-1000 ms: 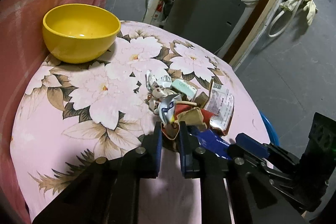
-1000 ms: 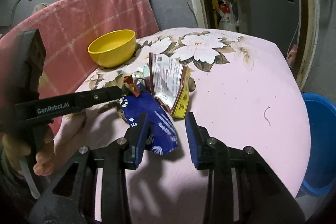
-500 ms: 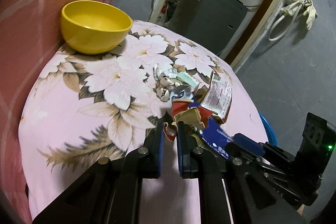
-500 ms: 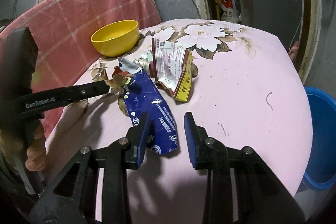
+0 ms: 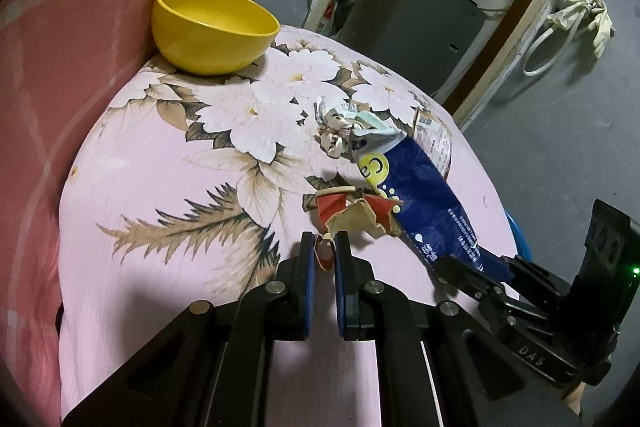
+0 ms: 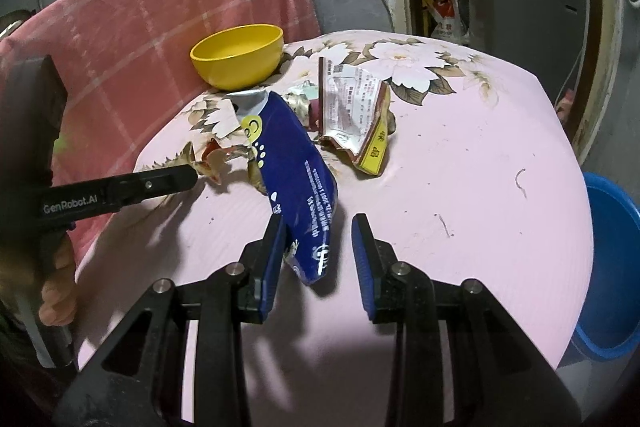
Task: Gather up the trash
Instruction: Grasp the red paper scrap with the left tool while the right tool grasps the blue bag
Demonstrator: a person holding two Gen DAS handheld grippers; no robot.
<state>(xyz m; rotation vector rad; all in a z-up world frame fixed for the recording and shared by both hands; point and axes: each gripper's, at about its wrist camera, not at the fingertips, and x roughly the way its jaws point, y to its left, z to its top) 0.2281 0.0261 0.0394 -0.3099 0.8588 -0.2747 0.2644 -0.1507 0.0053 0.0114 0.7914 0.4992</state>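
Observation:
A pile of trash lies on the pink flowered tablecloth. My left gripper is shut on a torn red and tan paper scrap, its pads pinching the scrap's near end; in the right wrist view its tip is at the scrap. A long blue wrapper reaches from the pile to between the fingers of my right gripper. It rests against the left finger, with a gap to the right one. That right gripper also shows at the lower right of the left wrist view.
A yellow bowl stands at the table's far left, beside a pink checked cloth. A white printed packet and crumpled foil wrappers lie past the blue wrapper. A blue bucket sits on the floor to the right.
My left gripper has drawn back toward the near edge with the red scrap, out of the pile. The blue wrapper now stretches out longer. The right gripper has stayed put.

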